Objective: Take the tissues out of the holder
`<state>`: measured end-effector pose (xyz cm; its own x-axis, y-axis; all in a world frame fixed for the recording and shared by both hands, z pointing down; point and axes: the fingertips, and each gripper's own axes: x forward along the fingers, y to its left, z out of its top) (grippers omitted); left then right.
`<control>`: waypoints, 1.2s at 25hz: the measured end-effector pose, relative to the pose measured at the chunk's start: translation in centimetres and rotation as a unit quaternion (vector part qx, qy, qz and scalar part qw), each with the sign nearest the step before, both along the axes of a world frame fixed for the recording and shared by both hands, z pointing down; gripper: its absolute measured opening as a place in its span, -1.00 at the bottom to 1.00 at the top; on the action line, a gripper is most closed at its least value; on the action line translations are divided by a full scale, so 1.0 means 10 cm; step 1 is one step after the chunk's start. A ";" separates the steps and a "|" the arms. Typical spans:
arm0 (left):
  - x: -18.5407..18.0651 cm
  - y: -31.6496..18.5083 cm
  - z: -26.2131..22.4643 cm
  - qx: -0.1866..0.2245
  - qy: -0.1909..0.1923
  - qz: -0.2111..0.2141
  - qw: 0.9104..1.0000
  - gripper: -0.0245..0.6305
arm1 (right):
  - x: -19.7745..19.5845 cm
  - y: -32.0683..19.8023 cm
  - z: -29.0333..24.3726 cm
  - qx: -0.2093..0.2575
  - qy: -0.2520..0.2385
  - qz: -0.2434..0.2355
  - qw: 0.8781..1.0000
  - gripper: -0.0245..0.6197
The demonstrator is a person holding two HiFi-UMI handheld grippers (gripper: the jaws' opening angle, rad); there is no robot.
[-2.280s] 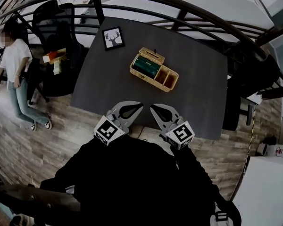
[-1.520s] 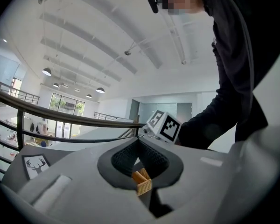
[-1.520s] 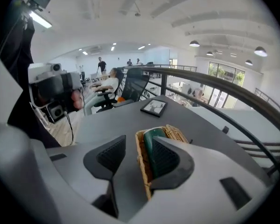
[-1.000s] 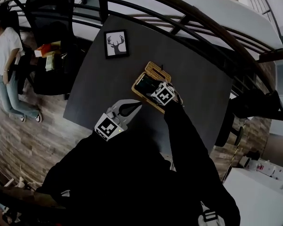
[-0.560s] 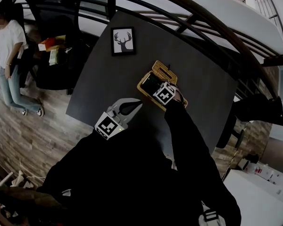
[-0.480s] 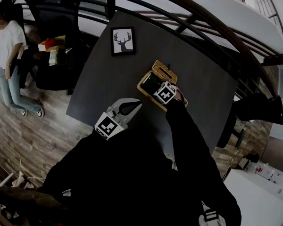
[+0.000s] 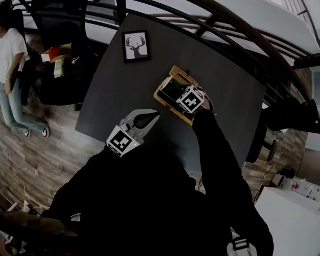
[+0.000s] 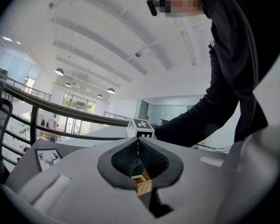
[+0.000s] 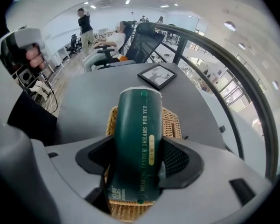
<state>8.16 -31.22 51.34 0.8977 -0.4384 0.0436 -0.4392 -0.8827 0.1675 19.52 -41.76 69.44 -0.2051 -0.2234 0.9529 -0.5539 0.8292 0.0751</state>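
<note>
Gripping the green tissue pack [image 9: 135,125] with the right gripper [image 9: 136,153] — after just closing its jaws further — directly above the wicker holder [image 9: 173,122]. Pointing the left gripper [image 8: 138,146] level, pinched together on nothing.

1. The left gripper [image 7: 149,116] hung at the near edge of the desk [image 7: 112,89]. It pointed level across the desk, jaws together with nothing between them.
2. The right arm [image 7: 216,153], in a black sleeve, stretched out over the middle of the desk.
3. The right gripper [image 9: 139,158] pointed steeply down toward the desk. Its jaws had just been closing, and its pads pressed both sides of a green tissue pack [image 9: 133,125].
</note>
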 end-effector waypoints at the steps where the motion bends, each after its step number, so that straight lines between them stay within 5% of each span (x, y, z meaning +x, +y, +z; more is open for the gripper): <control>1: 0.00 0.02 -0.01 0.001 0.001 0.001 1.000 -0.90 | 0.00 0.02 -0.07 0.003 0.005 -0.002 1.000 0.06; 14: -0.11 0.20 -0.13 0.019 0.001 0.004 1.000 -0.90 | -0.31 0.69 -0.53 0.002 -0.007 -0.037 0.999 0.06; 30: -0.38 0.39 -0.03 0.013 -0.014 0.004 1.000 -0.90 | -0.78 1.45 0.33 -0.027 -0.002 -0.037 0.999 0.07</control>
